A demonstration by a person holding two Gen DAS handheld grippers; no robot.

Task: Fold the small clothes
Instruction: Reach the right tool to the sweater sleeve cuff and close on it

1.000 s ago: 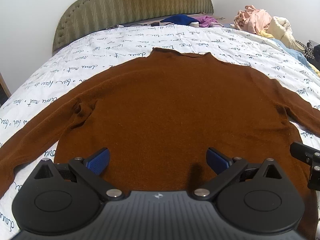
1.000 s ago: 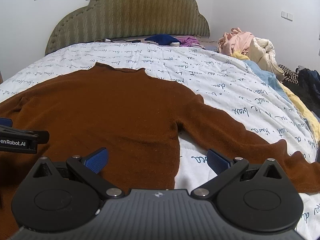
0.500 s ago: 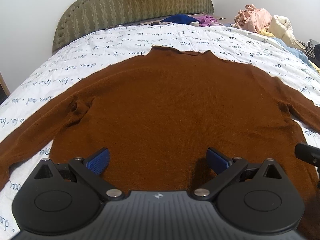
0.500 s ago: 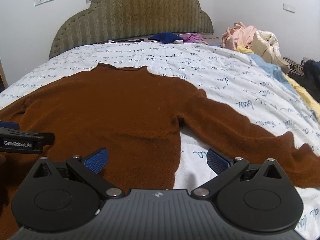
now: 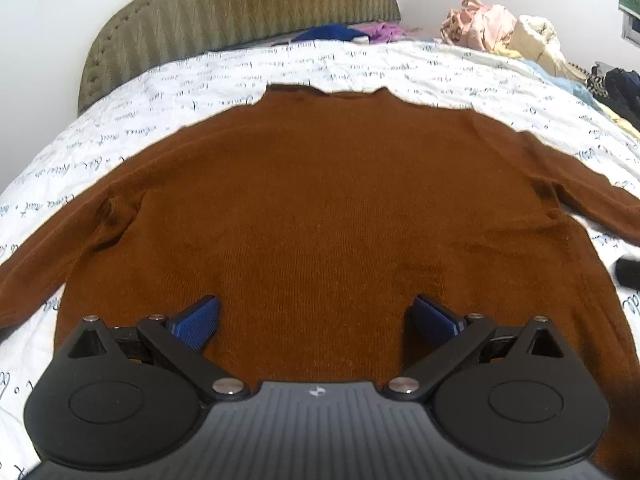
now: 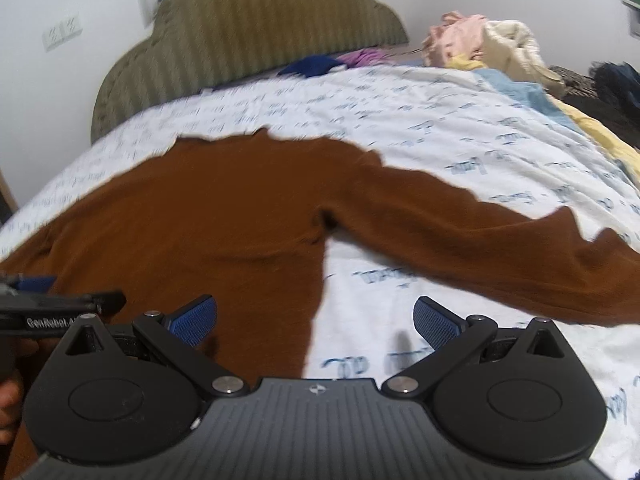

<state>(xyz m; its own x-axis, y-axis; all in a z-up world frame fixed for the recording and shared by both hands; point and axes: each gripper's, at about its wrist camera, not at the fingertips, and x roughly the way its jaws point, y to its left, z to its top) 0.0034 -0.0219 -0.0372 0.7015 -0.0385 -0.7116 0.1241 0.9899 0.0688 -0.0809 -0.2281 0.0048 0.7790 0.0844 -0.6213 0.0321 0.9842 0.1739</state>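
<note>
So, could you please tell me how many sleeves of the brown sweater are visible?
2. The left sleeve stretches out over the bedsheet toward the bed's left edge; the right sleeve lies spread toward the right. Neither is folded in yet.

A brown knitted sweater [image 5: 332, 216] lies flat on the bed, neck at the far end, hem nearest, both sleeves spread out to left and right, the right one [image 6: 500, 248] apparently slightly rumpled, though blurred.

The sweater [image 5: 332, 216] lies flat on the bed [image 5: 360, 64], its collar toward the headboard [image 5: 240, 8]. A pile of clothes [image 5: 500, 32] lies at the bed's right side, behind the sweater.
</note>
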